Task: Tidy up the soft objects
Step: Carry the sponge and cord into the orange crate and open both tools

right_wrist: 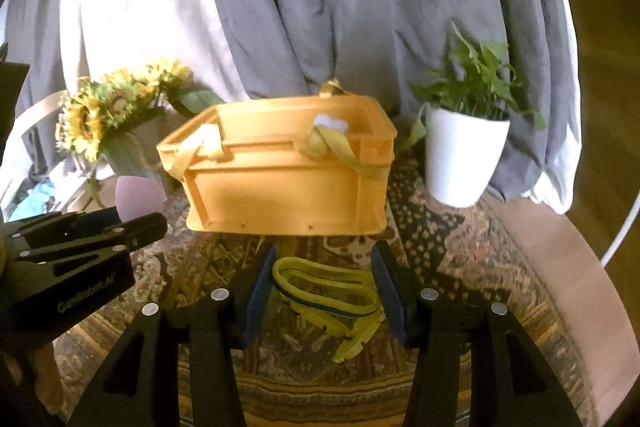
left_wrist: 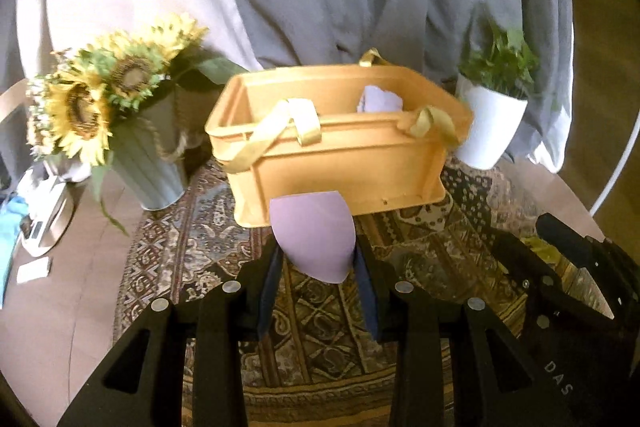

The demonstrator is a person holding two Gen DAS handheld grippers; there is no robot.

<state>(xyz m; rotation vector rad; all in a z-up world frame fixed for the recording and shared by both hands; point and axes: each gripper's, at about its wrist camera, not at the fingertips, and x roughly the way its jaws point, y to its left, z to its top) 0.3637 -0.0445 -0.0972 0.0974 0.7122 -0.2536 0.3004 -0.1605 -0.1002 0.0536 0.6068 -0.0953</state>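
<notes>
My left gripper (left_wrist: 316, 255) is shut on a lilac egg-shaped sponge (left_wrist: 314, 233) and holds it just in front of the orange crate (left_wrist: 340, 163). The crate has yellow ribbons over its rim and a pale soft object (left_wrist: 380, 99) inside. In the right wrist view the crate (right_wrist: 280, 183) stands ahead, and the left gripper with the sponge (right_wrist: 138, 201) shows at the left. My right gripper (right_wrist: 324, 287) is open, its fingers on either side of a yellow-green strap (right_wrist: 324, 291) lying on the patterned cloth.
A sunflower bouquet in a pale vase (left_wrist: 156, 163) stands left of the crate. A white pot with a green plant (left_wrist: 490, 125) stands to its right. Grey and white fabric hangs behind. A patterned cloth (left_wrist: 320, 327) covers the round table. Small items lie at the far left (left_wrist: 40, 219).
</notes>
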